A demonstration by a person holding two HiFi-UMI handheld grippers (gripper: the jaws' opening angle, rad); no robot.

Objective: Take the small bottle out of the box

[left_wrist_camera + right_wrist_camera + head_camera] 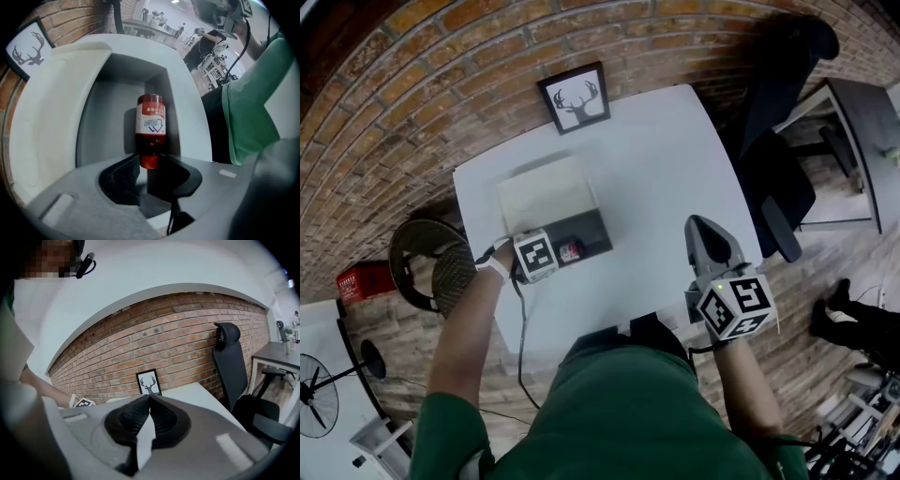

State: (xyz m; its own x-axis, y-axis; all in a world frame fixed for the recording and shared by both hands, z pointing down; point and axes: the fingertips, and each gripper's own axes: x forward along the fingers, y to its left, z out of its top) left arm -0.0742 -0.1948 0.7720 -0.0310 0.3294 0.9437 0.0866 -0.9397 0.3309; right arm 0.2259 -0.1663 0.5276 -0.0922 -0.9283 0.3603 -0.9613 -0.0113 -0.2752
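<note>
The small bottle point(150, 123), red with a white label, lies in the dark grey inside of the open box point(93, 126). In the head view the small bottle point(571, 251) shows in the box point(592, 228) near the table's front left. My left gripper point(150, 160) points steeply down into the box, its pads against both sides of the bottle's near end. Its marker cube point(535, 255) hides the jaws from above. My right gripper point(699, 225) hovers over the table's right front edge, shut and with nothing in it; its tips point(149, 397) meet.
The box's cream lid point(547, 193) lies open toward the brick wall. A framed deer picture point(575, 98) leans on the wall at the white table's point(666, 159) far edge. A black office chair point(776, 178) stands at the right, a round stool point(427, 262) at the left.
</note>
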